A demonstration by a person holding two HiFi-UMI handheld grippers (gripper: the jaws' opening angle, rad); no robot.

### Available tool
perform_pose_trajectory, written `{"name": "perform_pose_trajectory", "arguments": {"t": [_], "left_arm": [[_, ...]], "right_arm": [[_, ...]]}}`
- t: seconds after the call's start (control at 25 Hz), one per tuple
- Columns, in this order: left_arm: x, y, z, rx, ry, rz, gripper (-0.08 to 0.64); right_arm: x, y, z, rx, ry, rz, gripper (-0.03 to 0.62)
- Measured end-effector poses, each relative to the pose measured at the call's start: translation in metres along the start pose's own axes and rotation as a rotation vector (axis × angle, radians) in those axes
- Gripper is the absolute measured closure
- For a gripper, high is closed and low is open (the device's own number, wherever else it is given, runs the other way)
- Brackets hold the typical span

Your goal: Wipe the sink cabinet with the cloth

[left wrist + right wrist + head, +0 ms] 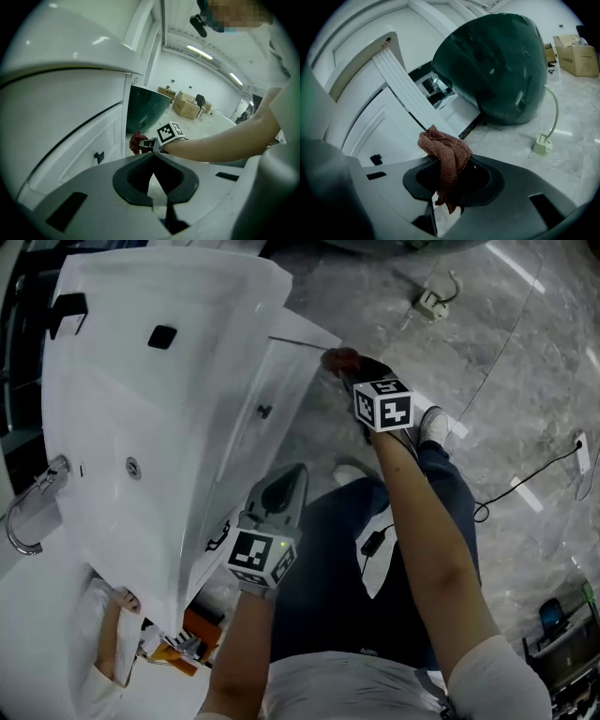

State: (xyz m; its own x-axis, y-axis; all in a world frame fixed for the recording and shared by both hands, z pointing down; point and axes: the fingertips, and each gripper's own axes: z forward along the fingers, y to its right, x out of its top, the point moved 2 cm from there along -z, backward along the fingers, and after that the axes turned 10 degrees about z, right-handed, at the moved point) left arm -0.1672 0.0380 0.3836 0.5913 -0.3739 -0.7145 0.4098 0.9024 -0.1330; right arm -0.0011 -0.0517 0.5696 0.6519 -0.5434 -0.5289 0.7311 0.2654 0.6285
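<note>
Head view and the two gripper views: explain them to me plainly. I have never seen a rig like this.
There is no robot here. A person holds a hand tool with a two-jaw claw in each hand. The head view looks down from the person's head at a white sink cabinet, its basin and faucet, and both arms. Each gripper view rides on one tool and looks along its jaws. The left claw is shut and empty, near the cabinet front. The right claw is shut on a reddish-brown cloth, by the cabinet's corner. The checkered cubes belong to the tools. The blur in the left gripper view only hides a face.
</note>
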Motion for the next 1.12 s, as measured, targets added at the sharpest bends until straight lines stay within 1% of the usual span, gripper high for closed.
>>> {"name": "perform_pose_trajectory", "arguments": {"t": [0.12,0.32,0.48,0.68,0.8,0.92,1.12], "left_arm": [[-0.014,-0.010,0.022,0.010,-0.007,-0.001,0.549],[-0.029,-0.021,0.045,0.029,-0.007,-0.024,0.549],[-0.038,-0.027,0.059,0.046,-0.010,-0.040,0.549],[-0.050,-0.037,0.079,0.048,-0.013,-0.035,0.549],[-0.056,-0.042,0.089,0.059,-0.007,-0.038,0.549],[-0.060,-0.049,0.097,0.078,0.000,-0.045,0.549],[-0.069,-0.059,0.101,0.096,-0.026,0.002,0.549]], "right_arm": [[-0.004,0.009,0.028,0.026,-0.004,-0.034,0.494],[-0.008,-0.002,0.065,0.110,-0.032,-0.169,0.494],[-0.011,-0.003,0.082,0.134,-0.035,-0.204,0.494],[-0.012,0.003,0.102,0.164,-0.035,-0.259,0.494],[-0.019,0.012,0.114,0.157,-0.086,-0.280,0.494],[-0.030,0.025,0.126,0.136,-0.143,-0.280,0.495],[-0.047,0.049,0.147,0.095,-0.201,-0.262,0.502]]}}
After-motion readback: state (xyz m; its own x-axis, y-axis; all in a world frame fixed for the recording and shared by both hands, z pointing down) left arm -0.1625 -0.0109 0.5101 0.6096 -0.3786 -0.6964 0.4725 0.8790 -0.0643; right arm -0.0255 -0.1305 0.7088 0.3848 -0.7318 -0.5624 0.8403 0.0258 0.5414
